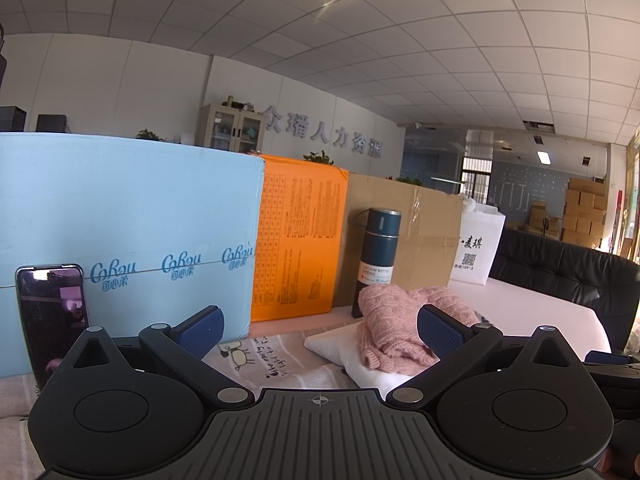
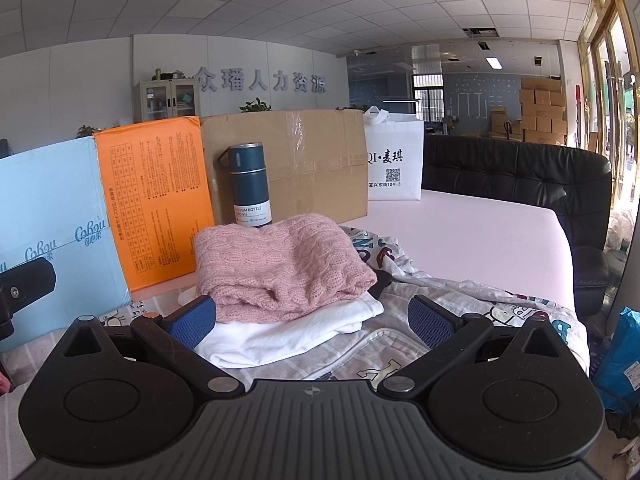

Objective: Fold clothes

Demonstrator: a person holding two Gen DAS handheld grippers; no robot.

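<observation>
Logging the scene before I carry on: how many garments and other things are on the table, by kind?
Garments: 2, a pink knit sweater on a folded white garment
Printed sheet under them: 1
Boxes: 3, blue, orange, brown
Vacuum bottle: 1
White bag: 1
Phone: 1
Total: 9

Pink cable-knit sweater (image 2: 280, 264), folded, stacked on folded white garment (image 2: 288, 332), atop spread cartoon-print sheet (image 2: 460, 304)
</observation>
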